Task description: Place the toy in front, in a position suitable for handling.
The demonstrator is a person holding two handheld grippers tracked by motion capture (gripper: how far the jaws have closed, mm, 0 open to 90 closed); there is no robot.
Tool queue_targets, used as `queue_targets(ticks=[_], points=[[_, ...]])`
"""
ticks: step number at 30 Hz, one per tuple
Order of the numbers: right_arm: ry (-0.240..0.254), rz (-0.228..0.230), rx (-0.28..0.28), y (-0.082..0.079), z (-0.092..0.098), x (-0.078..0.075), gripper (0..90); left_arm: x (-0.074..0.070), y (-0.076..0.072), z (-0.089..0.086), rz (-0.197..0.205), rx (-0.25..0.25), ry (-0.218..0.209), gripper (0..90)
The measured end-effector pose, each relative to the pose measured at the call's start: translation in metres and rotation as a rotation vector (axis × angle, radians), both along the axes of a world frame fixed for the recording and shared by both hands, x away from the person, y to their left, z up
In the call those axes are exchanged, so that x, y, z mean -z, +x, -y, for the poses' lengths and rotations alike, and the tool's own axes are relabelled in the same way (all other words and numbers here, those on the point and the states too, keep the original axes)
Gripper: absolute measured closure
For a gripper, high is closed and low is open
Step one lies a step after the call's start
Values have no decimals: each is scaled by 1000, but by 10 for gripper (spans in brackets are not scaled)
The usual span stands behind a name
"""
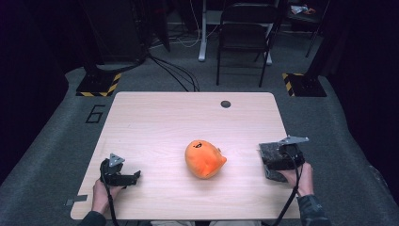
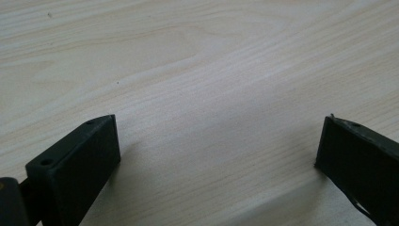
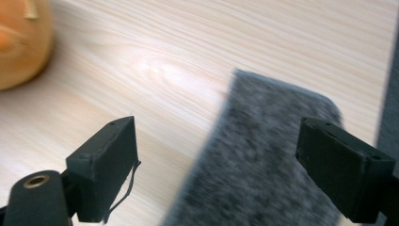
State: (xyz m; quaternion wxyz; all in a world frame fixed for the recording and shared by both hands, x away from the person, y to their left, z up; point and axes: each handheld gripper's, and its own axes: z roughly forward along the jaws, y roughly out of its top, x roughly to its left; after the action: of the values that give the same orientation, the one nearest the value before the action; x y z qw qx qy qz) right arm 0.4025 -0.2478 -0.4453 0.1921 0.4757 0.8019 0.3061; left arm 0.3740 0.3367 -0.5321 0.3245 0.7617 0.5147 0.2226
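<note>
An orange plush toy [image 1: 204, 158] lies near the middle of the light wooden table [image 1: 188, 117]; its edge also shows at the upper left of the right gripper view [image 3: 21, 42]. A dark grey felt pad [image 1: 273, 157] lies flat by the table's right edge. My right gripper [image 1: 281, 151] hovers over it, jaws wide apart; the felt pad [image 3: 263, 155] lies below and between them, untouched by the pads. My left gripper [image 1: 134, 177] rests at the front left, open, with bare wood between its jaws [image 2: 219, 141].
A small dark round hole [image 1: 226, 104] sits near the table's far edge. Behind the table stand a folding chair [image 1: 247, 33] and yellow-and-black striped stand bases [image 1: 99, 84]. The table's right edge [image 3: 393, 94] runs close beside the felt.
</note>
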Motion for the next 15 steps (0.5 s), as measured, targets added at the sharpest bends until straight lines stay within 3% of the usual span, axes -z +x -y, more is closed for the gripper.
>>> queue_targets(ticks=[6,8,13,15], points=[[19,12,-73,-3,-22,-9,127,-1,0,0,-7,-5,4,0],[30,16,-91,-5,-28,-12,129,-6,2,2,-37,-21,-2,0],[40,45,-145,-8,-41,-19,133,-21,1,12,-1,-2,-43,5],[38,43,-155,-9,-44,-20,133,-30,0,20,14,29,-52,4]])
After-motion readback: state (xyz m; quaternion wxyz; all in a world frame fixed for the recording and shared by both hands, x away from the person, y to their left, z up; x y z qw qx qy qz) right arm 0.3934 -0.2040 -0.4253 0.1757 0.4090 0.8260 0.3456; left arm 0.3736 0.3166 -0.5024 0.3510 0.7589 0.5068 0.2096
